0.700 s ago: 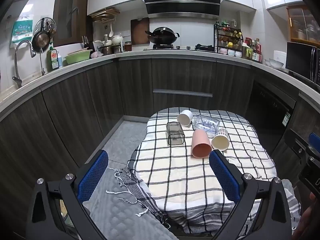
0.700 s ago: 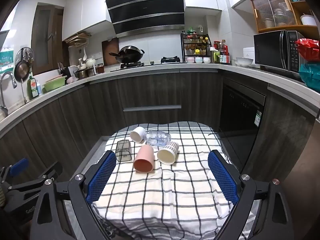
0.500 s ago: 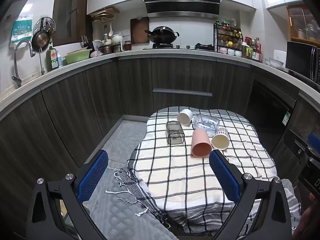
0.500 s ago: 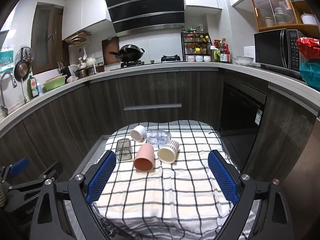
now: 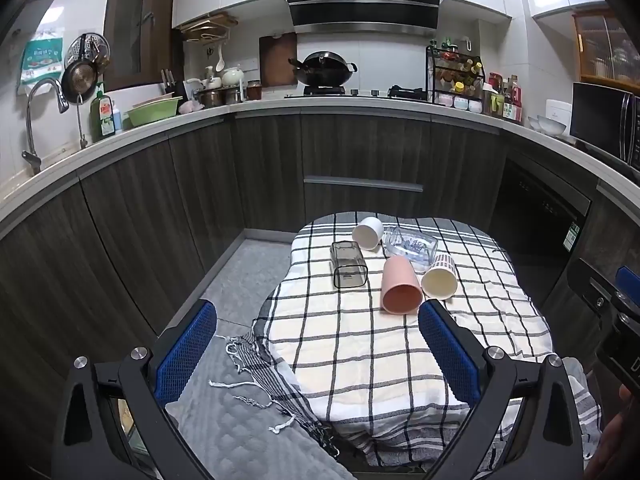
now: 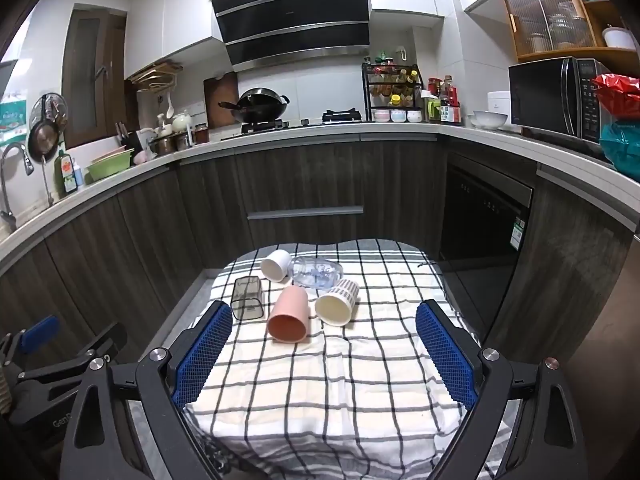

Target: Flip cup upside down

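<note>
Left wrist view
- Left tongs: blue-padded, spread wide, holding nothing, low in the frame, well short of the cups.
- Pink plastic cup: on its side right of centre, mouth toward the camera, on the checked cloth over the tabletop.
- Neighbours: cream striped paper cup just right of it, smoky clear square cup to its left, white cup and clear glass container behind.

Right wrist view
- Right tongs: spread, empty, low in the frame.
- Pink plastic cup: centre-left, apart from the pads.

Step
- Judged as the approach; no cup gripped yet.
- Next move: advance one pair of tongs, straddle a lying cup's wall, close, lift and set it mouth down. Which cup is meant I cannot tell.
</note>
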The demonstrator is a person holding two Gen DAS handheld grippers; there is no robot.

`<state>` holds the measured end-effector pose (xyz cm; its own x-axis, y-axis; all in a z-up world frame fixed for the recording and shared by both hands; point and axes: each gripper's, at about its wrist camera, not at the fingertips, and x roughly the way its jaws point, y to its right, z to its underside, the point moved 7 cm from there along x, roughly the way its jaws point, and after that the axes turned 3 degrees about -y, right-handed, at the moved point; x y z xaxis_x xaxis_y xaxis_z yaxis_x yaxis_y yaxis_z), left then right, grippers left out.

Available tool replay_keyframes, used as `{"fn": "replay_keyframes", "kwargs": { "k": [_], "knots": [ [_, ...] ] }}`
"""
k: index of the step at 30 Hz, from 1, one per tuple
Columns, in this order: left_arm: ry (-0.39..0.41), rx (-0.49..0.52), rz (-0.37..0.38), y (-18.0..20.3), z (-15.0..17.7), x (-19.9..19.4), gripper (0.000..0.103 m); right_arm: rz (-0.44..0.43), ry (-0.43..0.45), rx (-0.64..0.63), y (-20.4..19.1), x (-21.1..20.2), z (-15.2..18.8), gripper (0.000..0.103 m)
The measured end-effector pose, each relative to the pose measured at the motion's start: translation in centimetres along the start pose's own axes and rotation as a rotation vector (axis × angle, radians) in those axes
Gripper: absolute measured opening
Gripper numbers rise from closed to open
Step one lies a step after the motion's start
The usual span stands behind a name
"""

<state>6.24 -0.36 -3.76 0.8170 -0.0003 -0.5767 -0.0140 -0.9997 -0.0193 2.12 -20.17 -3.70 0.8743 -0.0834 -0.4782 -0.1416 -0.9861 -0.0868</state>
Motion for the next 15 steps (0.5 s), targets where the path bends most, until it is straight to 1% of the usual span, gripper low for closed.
{"fn": "replay_keyframes", "kwargs": {
  "k": [15],
  "knots": [
    [-0.004, -0.002, 0.002, 0.03, 0.18, 0.19, 0.103, 0.000, 0.001, -0.001, -0.07, 0.10, 0.05, 0.093]
  ]
}}
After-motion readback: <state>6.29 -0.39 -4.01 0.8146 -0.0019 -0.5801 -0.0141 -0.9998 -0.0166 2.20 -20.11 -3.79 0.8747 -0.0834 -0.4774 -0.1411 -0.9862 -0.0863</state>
